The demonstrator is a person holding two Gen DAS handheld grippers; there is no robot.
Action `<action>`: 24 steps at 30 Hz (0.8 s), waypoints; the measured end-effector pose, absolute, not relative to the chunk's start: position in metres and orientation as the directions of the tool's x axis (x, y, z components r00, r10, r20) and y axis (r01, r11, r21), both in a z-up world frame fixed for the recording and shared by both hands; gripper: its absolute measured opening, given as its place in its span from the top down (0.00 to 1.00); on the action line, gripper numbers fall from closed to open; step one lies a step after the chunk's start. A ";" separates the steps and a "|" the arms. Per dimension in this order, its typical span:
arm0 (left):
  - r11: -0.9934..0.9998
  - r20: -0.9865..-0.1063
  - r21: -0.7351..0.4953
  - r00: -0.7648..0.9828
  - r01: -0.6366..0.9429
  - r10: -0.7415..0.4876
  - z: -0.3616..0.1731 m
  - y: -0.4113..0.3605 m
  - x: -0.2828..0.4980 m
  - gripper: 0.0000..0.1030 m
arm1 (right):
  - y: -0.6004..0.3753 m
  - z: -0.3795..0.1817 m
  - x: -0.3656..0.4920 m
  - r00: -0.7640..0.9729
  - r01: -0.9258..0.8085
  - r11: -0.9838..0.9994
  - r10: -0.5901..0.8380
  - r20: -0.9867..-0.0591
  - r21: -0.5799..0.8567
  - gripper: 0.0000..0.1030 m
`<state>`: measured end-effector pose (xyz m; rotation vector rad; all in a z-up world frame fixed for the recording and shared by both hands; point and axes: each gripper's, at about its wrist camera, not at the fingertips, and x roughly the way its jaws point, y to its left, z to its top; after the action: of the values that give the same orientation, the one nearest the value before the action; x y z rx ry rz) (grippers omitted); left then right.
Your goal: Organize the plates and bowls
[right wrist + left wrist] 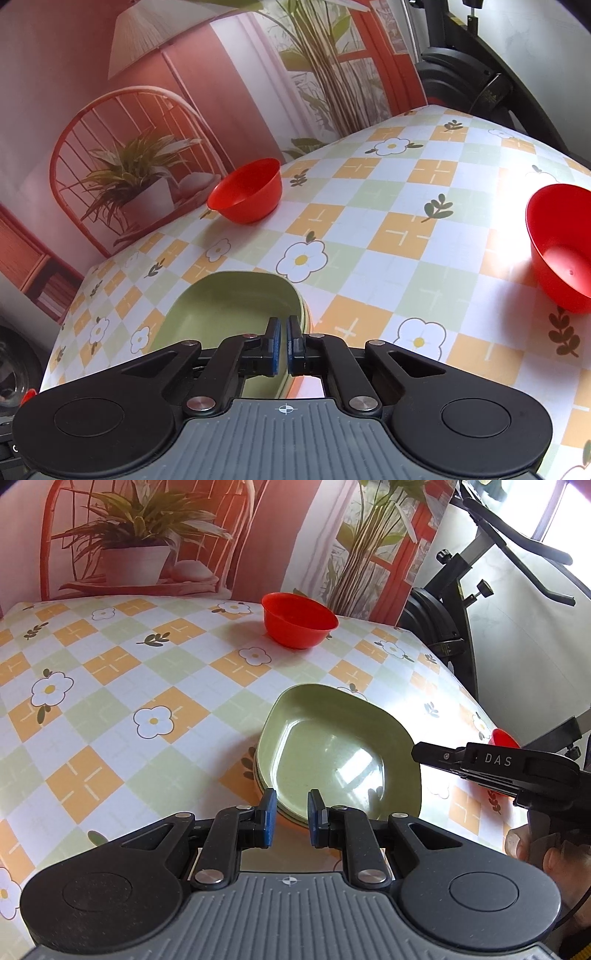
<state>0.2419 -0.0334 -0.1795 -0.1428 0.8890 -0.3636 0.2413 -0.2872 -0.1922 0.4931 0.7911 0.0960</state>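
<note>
Right tool [287, 345] pinches the top green plate's [236, 314] rim; left tool [291, 818] gapes empty. A thin grip could let the plate slip.

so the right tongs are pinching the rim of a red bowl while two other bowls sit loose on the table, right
Not quite. The right tongs are shut on the rim of the green plate, not a red bowl, as the right wrist view shows. The two loose bowls are correct: one red bowl sits far back and another red bowl sits off to the right.
</note>
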 end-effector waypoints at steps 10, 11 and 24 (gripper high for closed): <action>0.933 -0.709 -0.260 0.607 0.247 -0.358 -0.167 -0.025 0.241 0.82 | -0.285 -0.177 0.243 0.726 0.090 0.882 0.260 -0.636 0.463 0.91; 0.936 -0.702 -0.252 0.619 0.245 -0.351 -0.162 -0.021 0.241 0.82 | -0.284 -0.174 0.243 0.731 0.087 0.883 0.258 -0.632 0.461 0.91; 0.976 -0.642 -0.188 0.737 0.114 -0.210 -0.115 0.060 0.232 0.82 | -0.255 -0.142 0.253 0.755 0.005 0.904 0.277 -0.594 0.428 0.90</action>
<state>0.2320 0.0596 -0.1148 -0.1393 0.7203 -0.1784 0.2527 -0.2551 -0.1423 0.4248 0.7046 0.1533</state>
